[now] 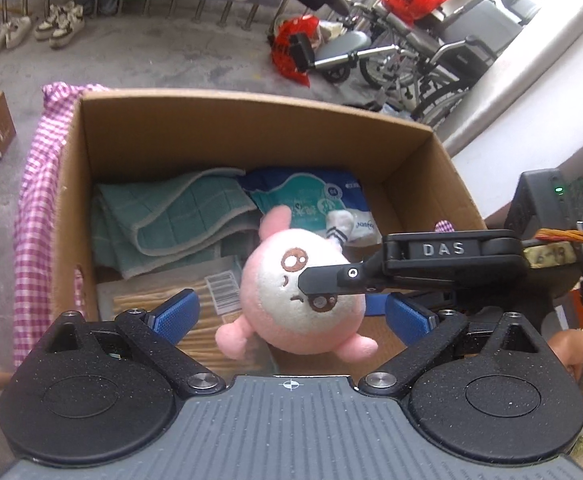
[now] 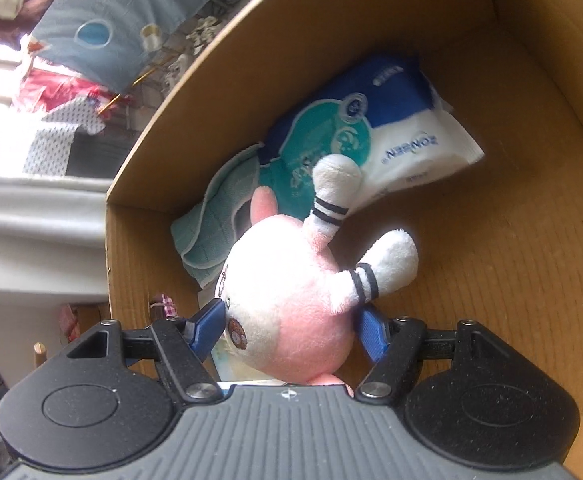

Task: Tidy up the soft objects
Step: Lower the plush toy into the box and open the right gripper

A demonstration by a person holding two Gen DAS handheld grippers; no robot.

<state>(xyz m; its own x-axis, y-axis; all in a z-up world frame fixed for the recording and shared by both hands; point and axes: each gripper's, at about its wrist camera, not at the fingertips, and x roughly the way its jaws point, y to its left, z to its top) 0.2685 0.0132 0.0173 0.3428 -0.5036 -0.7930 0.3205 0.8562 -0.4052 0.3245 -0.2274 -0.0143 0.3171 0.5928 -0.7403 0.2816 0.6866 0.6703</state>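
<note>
Both tool pads [image 2: 207, 322] pinch plush [image 2: 291, 312].

"DAS" in raised letters on the right claw [image 1: 323, 284] arm, handwritten "6-19" (hard to read) on a taped tag [image 1: 549, 257] behind it, mirrored-looking "ZONBEN" on the white-blue tissue pack [image 2: 391, 136]; other pack print and the barcode label [image 1: 222, 294] unreadable.

Black left gripper [image 1: 291, 314], blue pads [image 1: 175, 314], grey ribbed base, silver screws.
</note>
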